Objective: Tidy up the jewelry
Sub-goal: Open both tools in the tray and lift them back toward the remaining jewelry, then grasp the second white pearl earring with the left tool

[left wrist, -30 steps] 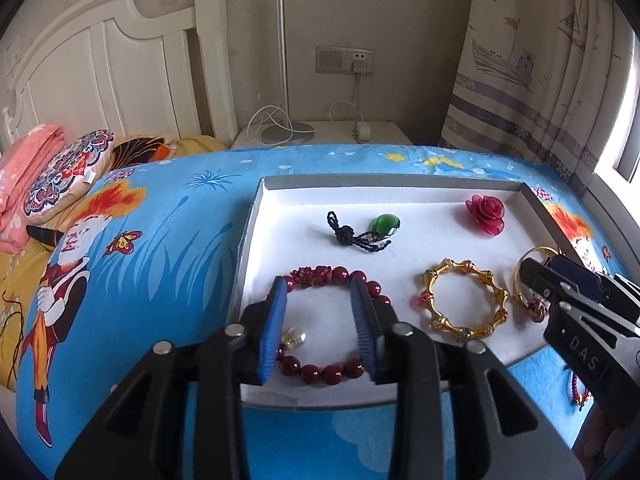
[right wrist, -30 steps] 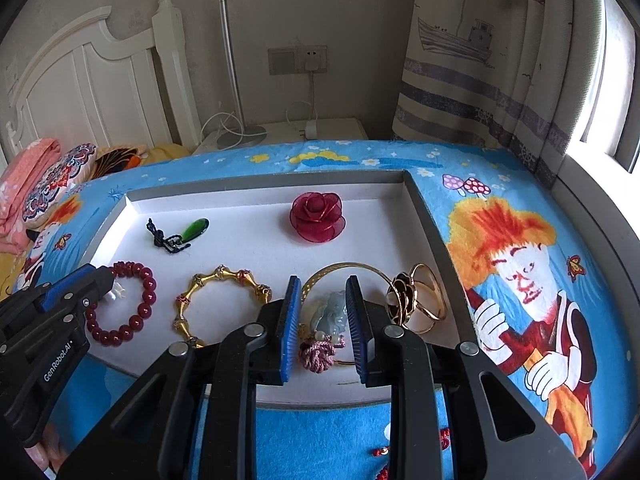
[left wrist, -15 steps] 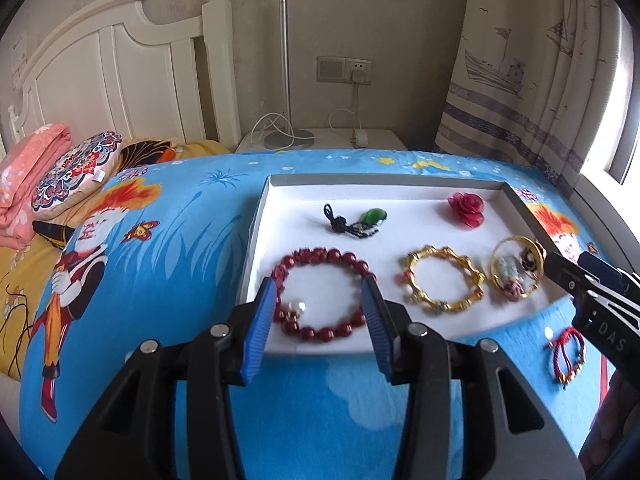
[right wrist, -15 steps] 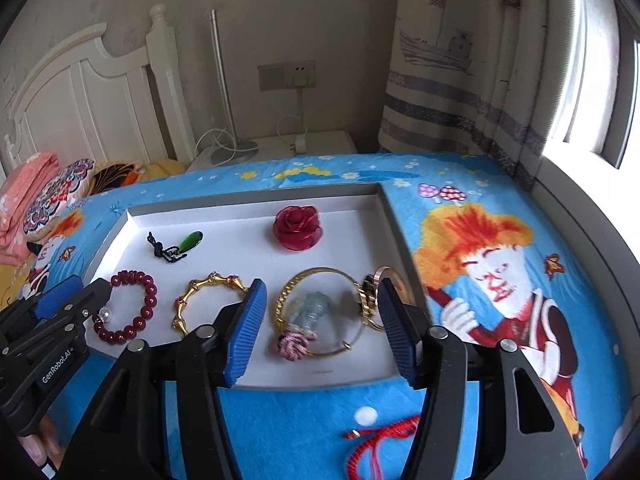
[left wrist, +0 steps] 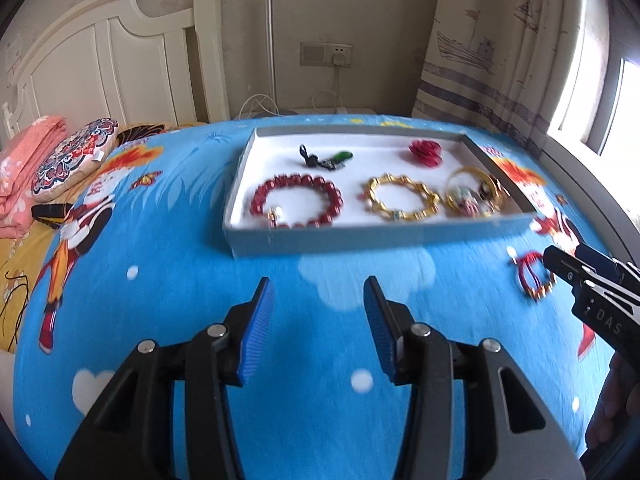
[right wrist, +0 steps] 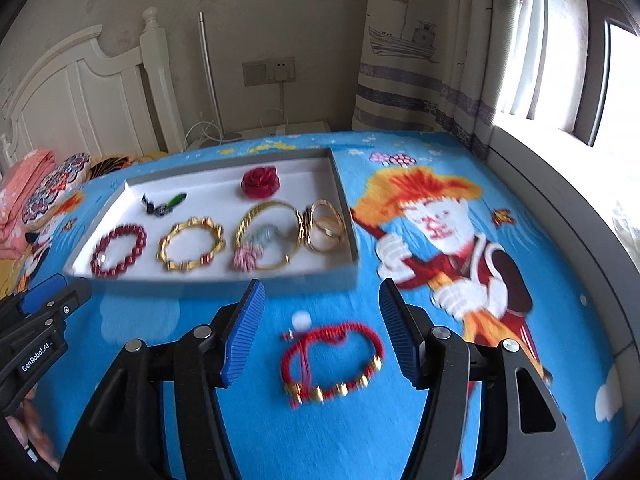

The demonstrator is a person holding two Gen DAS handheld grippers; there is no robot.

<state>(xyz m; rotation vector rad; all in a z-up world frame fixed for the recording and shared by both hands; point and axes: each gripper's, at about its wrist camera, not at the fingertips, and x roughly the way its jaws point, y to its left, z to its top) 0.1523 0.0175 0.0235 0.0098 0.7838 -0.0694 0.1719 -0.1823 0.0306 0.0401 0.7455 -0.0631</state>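
A grey tray (left wrist: pixel 360 238) with a white floor lies on the blue bedspread; it also shows in the right wrist view (right wrist: pixel 216 282). In it lie a red bead bracelet (left wrist: pixel 296 204), a gold link bracelet (left wrist: pixel 402 198), a gold bangle with a charm (left wrist: pixel 474 196), gold rings (right wrist: pixel 324 224), a green pendant (left wrist: pixel 326 159) and a red rose (left wrist: pixel 425 151). A red cord bracelet with gold beads (right wrist: pixel 332 360) lies on the bedspread in front of the tray. My right gripper (right wrist: pixel 320 330) is open, its fingers either side of that bracelet. My left gripper (left wrist: pixel 320 328) is open and empty.
A white headboard (left wrist: pixel 108 68) and pillows (left wrist: pixel 72 156) are at the left. A nightstand with cables (left wrist: pixel 280 110) stands behind the bed. A curtain (right wrist: pixel 440 52) and a window sill (right wrist: pixel 560 184) are at the right.
Both grippers have pulled back from over the tray and opened wider. The gold bangle with the charm was let go in the tray. The red cord bracelet has come between the right fingers.
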